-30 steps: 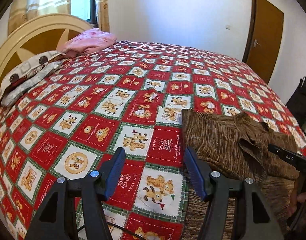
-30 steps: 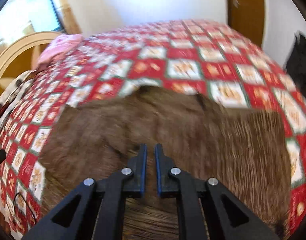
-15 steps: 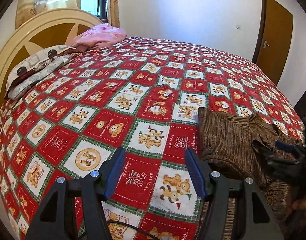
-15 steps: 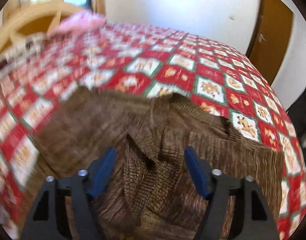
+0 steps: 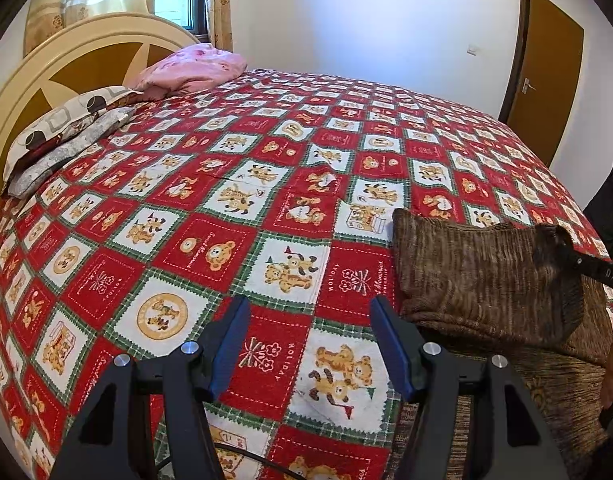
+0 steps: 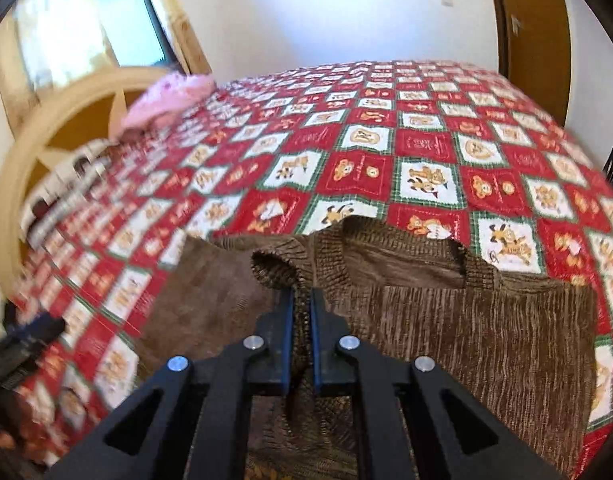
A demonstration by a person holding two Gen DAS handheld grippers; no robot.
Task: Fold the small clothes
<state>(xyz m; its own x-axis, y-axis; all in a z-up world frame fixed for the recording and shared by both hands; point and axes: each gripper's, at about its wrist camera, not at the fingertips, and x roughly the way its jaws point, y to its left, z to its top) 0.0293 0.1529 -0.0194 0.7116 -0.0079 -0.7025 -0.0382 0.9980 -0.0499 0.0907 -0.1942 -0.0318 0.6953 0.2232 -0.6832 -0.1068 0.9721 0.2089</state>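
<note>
I take the brown knit top [image 5: 486,276] as my landmark: it lies on the bear-print bedspread [image 5: 234,216] at the near right of the bed, partly folded over itself, with its neckline turned toward the far side of the bed. My right gripper [image 6: 302,308] is at the top's near side, and its jaws have just been closing: the blue pads now stand almost together with a ridge of the ribbed knit pinched between them, and that pinched fold rises into a small hump just left of the neckline. In the left wrist view I can see one black finger of that gripper coming in from the right edge and meeting the top's far right corner, where the cloth is bunched up dark. My left gripper [image 5: 310,344] hovers over bare bedspread just left of the top's near left edge; its jaws stand about half open with nothing between them, and its right pad is close beside the knit but I cannot tell if it touches. Far from the top, at the head of the bed, a pink pillow [image 5: 190,68] and a grey patterned pillow [image 5: 62,132] lean against the cream headboard [image 5: 86,48]. A brown door [image 5: 546,80] stands in the wall beyond the top.
</note>
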